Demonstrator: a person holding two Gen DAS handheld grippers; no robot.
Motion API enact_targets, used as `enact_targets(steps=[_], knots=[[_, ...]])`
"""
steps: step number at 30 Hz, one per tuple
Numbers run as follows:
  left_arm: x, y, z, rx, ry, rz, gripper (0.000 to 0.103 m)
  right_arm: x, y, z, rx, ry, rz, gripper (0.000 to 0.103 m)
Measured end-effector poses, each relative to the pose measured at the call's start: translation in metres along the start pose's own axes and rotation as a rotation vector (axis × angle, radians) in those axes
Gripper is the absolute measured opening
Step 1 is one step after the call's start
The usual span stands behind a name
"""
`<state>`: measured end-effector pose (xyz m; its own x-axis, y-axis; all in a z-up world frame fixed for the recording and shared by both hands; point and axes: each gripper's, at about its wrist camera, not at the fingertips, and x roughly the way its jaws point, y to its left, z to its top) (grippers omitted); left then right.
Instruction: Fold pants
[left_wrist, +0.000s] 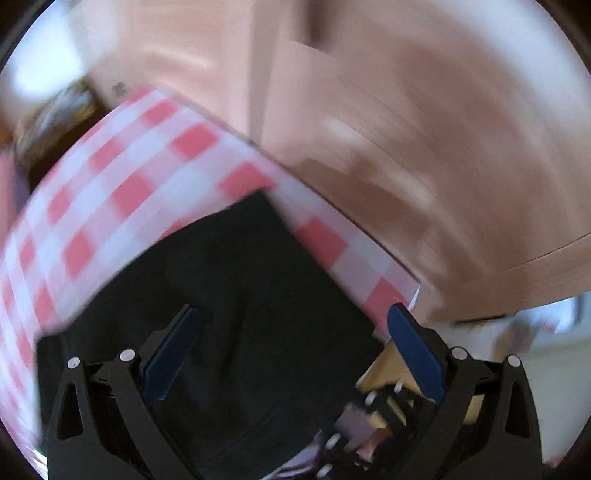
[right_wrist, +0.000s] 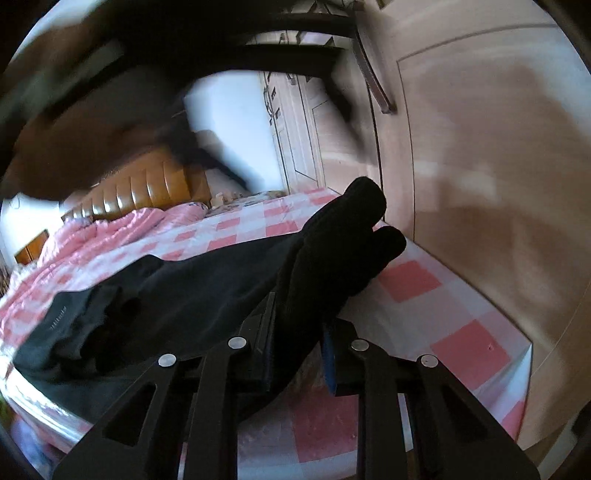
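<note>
Folding is underway — the right gripper (right_wrist: 301, 332) pinches the pants (right_wrist: 177, 295) on the bed (right_wrist: 461, 332); the left gripper (left_wrist: 291, 354) hovers above them, spread.

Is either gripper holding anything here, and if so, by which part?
The right gripper is shut on the black pants, pinching a bunched fold of fabric lifted off the checked bedsheet. The left gripper is open above the pants, holding nothing.
</note>
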<state>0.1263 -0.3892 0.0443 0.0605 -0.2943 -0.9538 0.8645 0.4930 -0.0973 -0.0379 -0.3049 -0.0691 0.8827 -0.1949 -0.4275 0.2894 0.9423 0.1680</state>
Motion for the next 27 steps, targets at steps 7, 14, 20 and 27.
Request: enact_targets(steps=[7,14,20,27], knots=[[0.109,-0.049,0.023,0.223,0.367,0.413,0.101,0.001,0.000,-0.003,-0.035,-0.002,-0.006,0.022],[0.124,-0.041,0.014,0.316,0.438,0.497,0.026,0.002,-0.011,-0.010,0.045,0.058,0.066,0.052],[0.057,-0.008,0.010,0.209,0.252,0.362,0.023,-0.002,0.001,-0.017,0.114,0.085,0.173,0.097],[-0.079,0.060,-0.038,0.003,-0.091,0.178,0.022,0.015,0.104,-0.022,-0.179,0.115,0.209,0.097]])
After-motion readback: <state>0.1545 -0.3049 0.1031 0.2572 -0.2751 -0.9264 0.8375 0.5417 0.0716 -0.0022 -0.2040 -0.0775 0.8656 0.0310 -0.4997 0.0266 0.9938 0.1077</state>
